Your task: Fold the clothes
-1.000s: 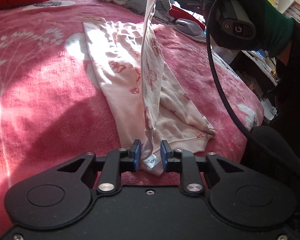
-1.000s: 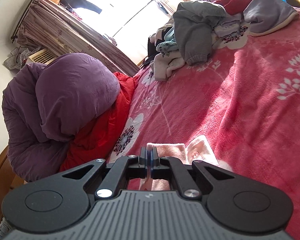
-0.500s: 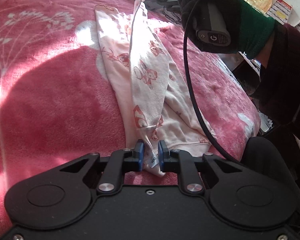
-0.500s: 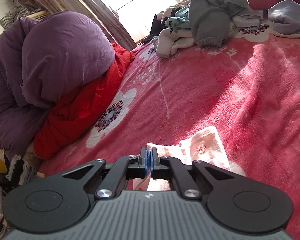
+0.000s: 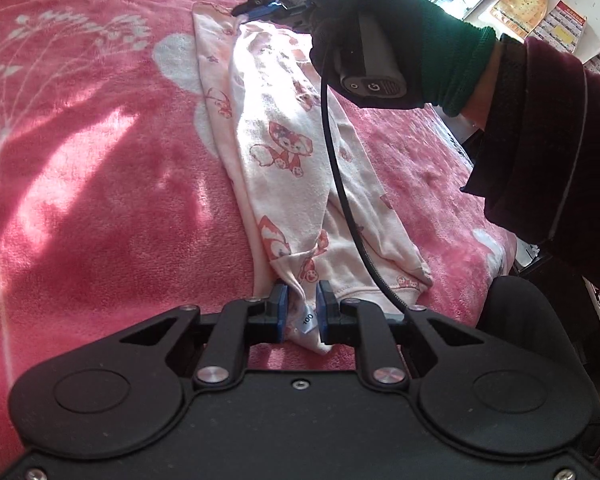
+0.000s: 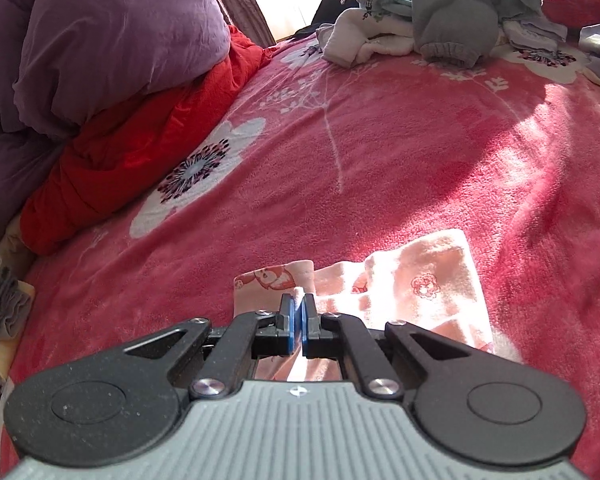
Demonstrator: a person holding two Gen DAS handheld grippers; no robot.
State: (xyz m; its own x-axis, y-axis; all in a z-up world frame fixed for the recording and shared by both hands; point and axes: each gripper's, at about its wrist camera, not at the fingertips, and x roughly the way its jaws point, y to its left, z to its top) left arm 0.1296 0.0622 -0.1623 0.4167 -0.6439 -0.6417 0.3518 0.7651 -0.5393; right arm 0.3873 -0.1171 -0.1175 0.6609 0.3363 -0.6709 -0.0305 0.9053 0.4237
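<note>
A pale pink garment [image 5: 284,128] printed with foxes lies lengthwise on the pink bed blanket [image 5: 80,160], one half folded over the other. My left gripper [image 5: 302,312] is shut on its near end, where a small white label shows between the blue pads. At the far end a gloved hand [image 5: 380,40] holds my right gripper [image 5: 260,5] low over the cloth. In the right wrist view that gripper [image 6: 298,314] has a thin fold of the garment [image 6: 420,280] between its pads, and its jaws are opening.
A black cable [image 5: 340,184] hangs from the right gripper across the garment. A purple duvet [image 6: 100,40] and a red quilt [image 6: 132,148] lie at the bed's left side. A pile of loose clothes [image 6: 440,20] sits at the far end. The bed's edge [image 5: 500,248] drops off on the right.
The right gripper came down to the bed with the garment's far end. The cloth that stood upright between the grippers now lies flat over the lower layer. The left gripper stayed put.
</note>
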